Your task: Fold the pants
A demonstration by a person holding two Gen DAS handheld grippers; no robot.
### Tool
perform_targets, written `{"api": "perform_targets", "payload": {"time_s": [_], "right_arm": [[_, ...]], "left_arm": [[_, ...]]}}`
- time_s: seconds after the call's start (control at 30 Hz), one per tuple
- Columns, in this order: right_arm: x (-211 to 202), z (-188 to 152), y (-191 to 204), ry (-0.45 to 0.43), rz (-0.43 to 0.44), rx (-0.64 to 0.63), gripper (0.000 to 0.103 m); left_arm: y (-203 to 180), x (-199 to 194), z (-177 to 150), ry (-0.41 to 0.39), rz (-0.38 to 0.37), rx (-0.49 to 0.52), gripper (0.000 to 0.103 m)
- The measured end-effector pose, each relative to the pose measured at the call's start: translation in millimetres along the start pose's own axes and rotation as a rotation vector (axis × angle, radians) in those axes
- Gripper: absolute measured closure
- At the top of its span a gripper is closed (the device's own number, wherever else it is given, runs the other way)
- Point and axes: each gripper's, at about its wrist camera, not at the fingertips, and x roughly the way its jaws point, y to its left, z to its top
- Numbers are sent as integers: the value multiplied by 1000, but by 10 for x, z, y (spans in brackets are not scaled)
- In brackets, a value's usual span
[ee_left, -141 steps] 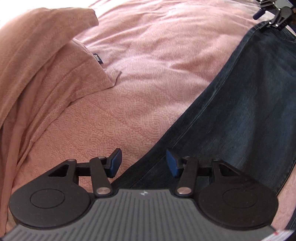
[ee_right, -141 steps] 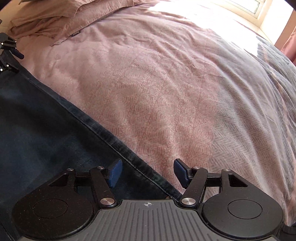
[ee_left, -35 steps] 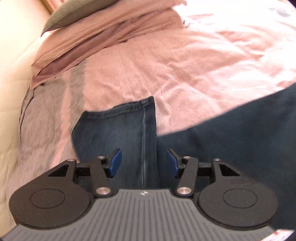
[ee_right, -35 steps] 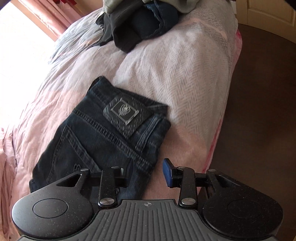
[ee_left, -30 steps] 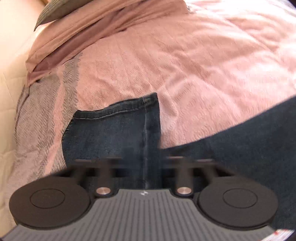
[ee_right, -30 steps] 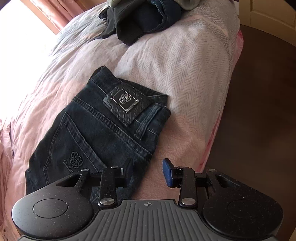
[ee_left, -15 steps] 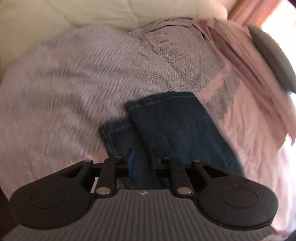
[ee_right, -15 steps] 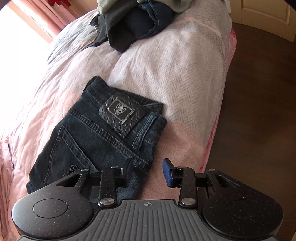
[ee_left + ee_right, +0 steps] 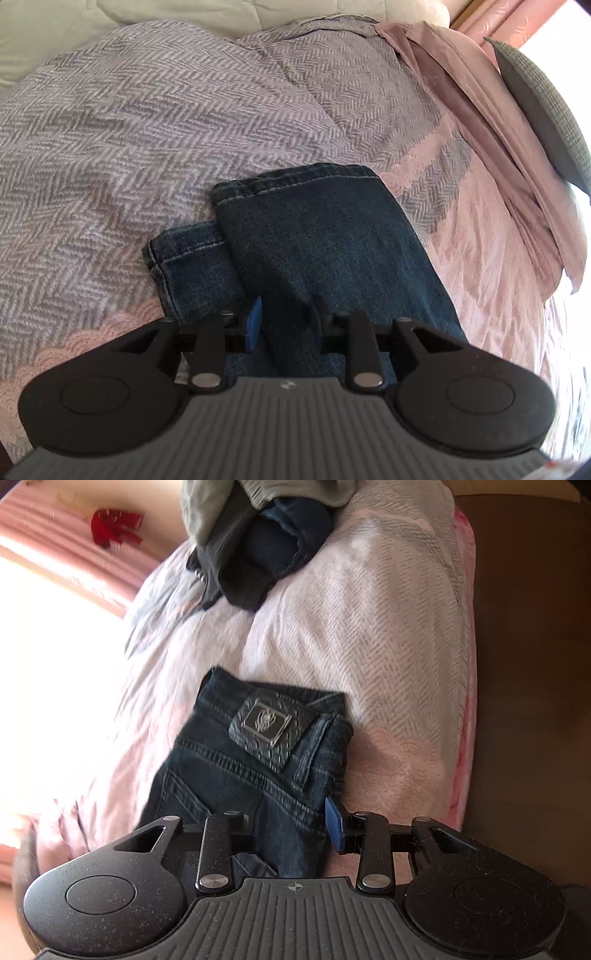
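Note:
Dark blue jeans (image 9: 325,236) lie on the bed with the two legs stacked. The upper hem (image 9: 295,177) lies past the lower hem (image 9: 184,254). My left gripper (image 9: 286,321) is shut on the upper leg, with denim filling the narrow gap between its blue pads. In the right wrist view the waist end (image 9: 229,771) shows a back pocket and a black leather patch (image 9: 264,727). My right gripper (image 9: 293,821) is shut on the folded waist edge, which fills the space between its fingers.
The grey herringbone and pink bedspread (image 9: 147,129) lies under the jeans. A grey pillow (image 9: 543,118) and a pink sheet (image 9: 480,129) are at the right. A pile of dark clothes (image 9: 266,542) sits further along the bed. The bed edge and brown floor (image 9: 535,664) are to the right.
My left gripper's fingers have closed in on the jeans leg, and its view has swung from the pink area to the grey herringbone end. The right gripper has shifted slightly at the waist.

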Motion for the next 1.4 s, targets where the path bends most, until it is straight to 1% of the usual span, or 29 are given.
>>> {"api": "perform_targets", "payload": {"time_s": [0.07, 0.1, 0.23, 0.37, 0.43, 0.47, 0.5, 0.53, 0.57, 0.6, 0.63, 0.67, 0.73, 0.77, 0.8, 0.87, 0.9, 0.93, 1.07, 1.27, 1.4], "right_arm": [[15, 28, -7, -7, 15, 3, 71], [32, 33, -1, -9, 8, -5, 71], [125, 34, 5, 6, -61, -26, 71], [86, 27, -35, -19, -75, -9, 71], [134, 43, -20, -8, -92, -27, 71], [173, 57, 4, 3, -115, -40, 71], [202, 65, 40, 3, -128, -58, 80], [187, 69, 101, -23, -115, -97, 101], [141, 65, 198, -56, -120, -155, 102], [86, 52, 305, -82, -104, -207, 102], [10, 32, 431, -112, -69, -263, 102], [-80, 21, 571, -151, -19, -329, 102], [-260, 27, 763, -215, 111, -433, 102], [-298, 54, 785, -229, 133, -469, 102], [-248, 93, 739, -222, 97, -481, 102], [82, 197, 422, -108, -37, -388, 102], [224, 208, 285, -68, -86, -353, 102], [331, 188, 198, -45, -115, -333, 102], [414, 107, 101, -68, -127, -243, 102], [410, 152, 180, -56, -151, -249, 102], [421, 134, 208, -53, -167, -245, 102]], "left_arm": [[-20, -2, -9, 1, 3, 3, 80], [-33, -2, -15, 3, 4, 9, 79], [-54, 30, -11, 6, 10, 28, 76], [-41, 47, 0, 12, 3, 31, 75], [-38, 59, -3, 15, 4, 35, 75], [-42, 67, -2, 15, 5, 35, 75], [-45, 70, -3, 16, 6, 36, 75], [-52, 71, 0, 17, 7, 39, 75], [-58, 67, 4, 18, 8, 41, 75], [-61, 61, 8, 19, 7, 45, 75], [-63, 53, 13, 21, 6, 51, 75], [-61, 44, 15, 22, 5, 55, 75], [-53, 20, 1, 22, 6, 66, 75], [-45, 12, -15, 21, 3, 75, 75], [-33, 8, -39, 19, 1, 84, 75], [-10, 10, -87, 18, -2, 94, 75], [-6, 0, -102, 18, 1, 94, 75], [0, -13, -109, 19, 1, 95, 75], [48, -78, -91, 20, -16, 91, 75], [250, -115, -28, -7, -86, -52, 75], [282, 10, 52, -3, -91, -112, 75]]}}
